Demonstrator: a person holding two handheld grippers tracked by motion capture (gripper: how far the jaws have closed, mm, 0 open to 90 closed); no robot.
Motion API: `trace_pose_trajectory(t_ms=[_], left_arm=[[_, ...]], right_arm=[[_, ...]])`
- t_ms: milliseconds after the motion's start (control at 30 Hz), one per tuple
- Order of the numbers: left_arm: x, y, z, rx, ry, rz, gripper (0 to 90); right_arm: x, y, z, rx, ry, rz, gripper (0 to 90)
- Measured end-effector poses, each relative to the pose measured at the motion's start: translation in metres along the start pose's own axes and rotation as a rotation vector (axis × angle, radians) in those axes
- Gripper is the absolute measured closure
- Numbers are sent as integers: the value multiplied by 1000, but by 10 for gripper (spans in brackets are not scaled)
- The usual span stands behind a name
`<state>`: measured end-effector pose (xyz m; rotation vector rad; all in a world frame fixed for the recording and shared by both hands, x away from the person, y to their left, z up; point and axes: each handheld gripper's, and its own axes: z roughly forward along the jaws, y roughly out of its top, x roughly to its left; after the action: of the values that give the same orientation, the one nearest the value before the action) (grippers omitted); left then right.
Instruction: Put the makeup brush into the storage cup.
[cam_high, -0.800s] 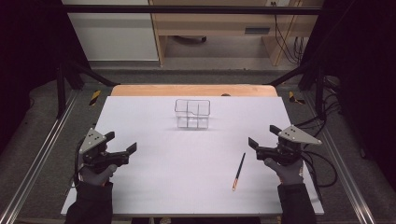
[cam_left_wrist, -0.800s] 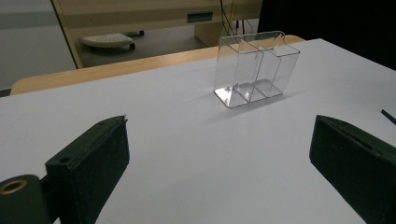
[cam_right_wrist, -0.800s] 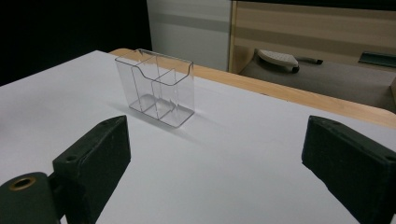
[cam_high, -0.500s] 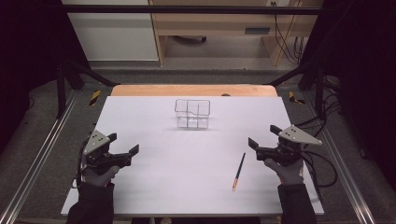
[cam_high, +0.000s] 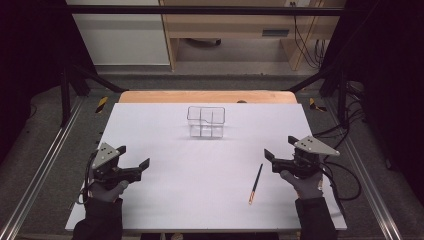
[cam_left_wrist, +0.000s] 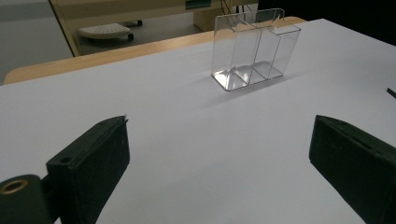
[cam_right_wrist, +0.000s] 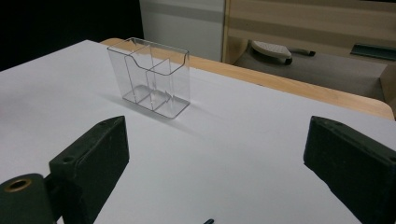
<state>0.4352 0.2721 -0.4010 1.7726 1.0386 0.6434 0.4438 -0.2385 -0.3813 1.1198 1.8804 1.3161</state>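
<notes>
On the white table (cam_high: 165, 200) a clear plastic organizer (cam_high: 206, 121) stands upright near the far middle, with thin inner walls that divide it into compartments; all of them look empty. A pencil (cam_high: 255, 183) lies flat on the near right part of the table, its dark body pointing away from the person and its lighter tip toward the near edge. The right gripper (cam_high: 281, 153) is just beside the pencil, on its right side, and is not touching it; the jaws stand wide apart and hold nothing. In the right gripper view the two black jaws rise at the left and right edges with bare table between them, the clear plastic organizer (cam_right_wrist: 151, 77) stands ahead and a little to the left, and one small dark end of the pencil (cam_right_wrist: 208, 221) shows at the bottom edge. The left gripper (cam_high: 134, 160) is at the near left of the table, well apart from both the pencil and the organizer; its jaws are also wide open and empty. In the left gripper view the clear plastic organizer (cam_left_wrist: 252, 48) stands ahead, toward the right. Each gripper is held by a hand in a dark glove.
</notes>
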Motion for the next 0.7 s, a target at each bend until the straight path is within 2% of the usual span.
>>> trace_pose_trajectory(t_ms=[333, 533, 700], left_arm=[[-1, -3, 1, 7, -14, -4, 51], [-2, -4, 0, 6, -12, -4, 51], [-3, -5, -1, 8, -12, -3, 50]], right_arm=[[8, -5, 4, 49, 8, -2, 81], [13, -8, 2, 67, 5, 15, 91], [23, -16, 9, 121, 15, 15, 96]])
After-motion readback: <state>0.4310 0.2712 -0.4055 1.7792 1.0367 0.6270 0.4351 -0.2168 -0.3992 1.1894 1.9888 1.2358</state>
